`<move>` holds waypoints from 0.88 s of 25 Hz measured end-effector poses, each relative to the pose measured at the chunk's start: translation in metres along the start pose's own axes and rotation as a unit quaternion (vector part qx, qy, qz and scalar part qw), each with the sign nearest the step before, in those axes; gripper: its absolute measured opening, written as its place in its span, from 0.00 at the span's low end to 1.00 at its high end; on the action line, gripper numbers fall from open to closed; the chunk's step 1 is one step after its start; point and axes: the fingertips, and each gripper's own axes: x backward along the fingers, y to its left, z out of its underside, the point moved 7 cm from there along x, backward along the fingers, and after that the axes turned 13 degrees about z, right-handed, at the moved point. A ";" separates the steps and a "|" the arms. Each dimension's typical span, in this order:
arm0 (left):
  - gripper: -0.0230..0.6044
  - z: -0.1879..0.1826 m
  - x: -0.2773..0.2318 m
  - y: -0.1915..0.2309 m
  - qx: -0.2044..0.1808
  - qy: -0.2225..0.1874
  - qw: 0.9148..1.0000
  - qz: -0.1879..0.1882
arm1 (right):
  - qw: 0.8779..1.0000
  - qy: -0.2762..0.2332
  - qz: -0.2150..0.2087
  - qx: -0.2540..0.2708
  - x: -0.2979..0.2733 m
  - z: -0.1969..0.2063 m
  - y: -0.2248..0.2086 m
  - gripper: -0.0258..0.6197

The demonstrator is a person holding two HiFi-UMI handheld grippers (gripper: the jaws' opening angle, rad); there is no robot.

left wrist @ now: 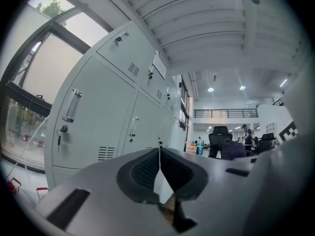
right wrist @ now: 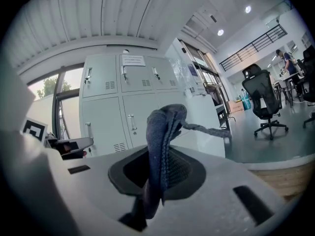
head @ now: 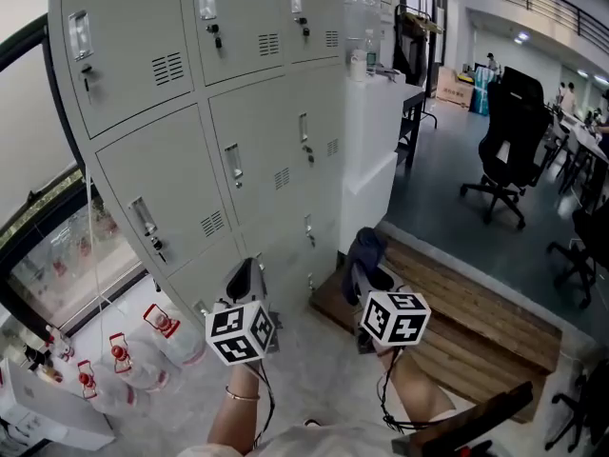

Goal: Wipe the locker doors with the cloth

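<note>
The right claw (right wrist: 160,156) is pinching the blue cloth (right wrist: 165,124), which bunches up above its jaws, with one corner trailing off to the claw's right. The left claw (left wrist: 159,155) is pressed together with nothing in it. The two claws are side by side. The lockers (head: 190,150) rise ahead of them, to the right claw's front-left, and the cloth is clear of the doors.

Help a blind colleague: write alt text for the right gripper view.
The right gripper is shut on a dark blue cloth that stands up between its fingers. Behind it are grey lockers and a black office chair.
</note>
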 end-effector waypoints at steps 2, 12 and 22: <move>0.05 -0.001 -0.016 0.011 -0.001 0.000 1.000 -0.005 | 1.000 0.001 -0.003 0.001 -0.021 -0.004 0.002 0.11; 0.05 0.009 -0.055 0.059 -0.003 0.018 0.999 -0.043 | 0.999 0.027 -0.026 -0.010 -0.102 0.005 0.013 0.11; 0.05 0.017 -0.105 0.095 0.003 0.015 0.991 -0.130 | 0.992 0.052 -0.116 0.014 -0.213 -0.009 0.030 0.11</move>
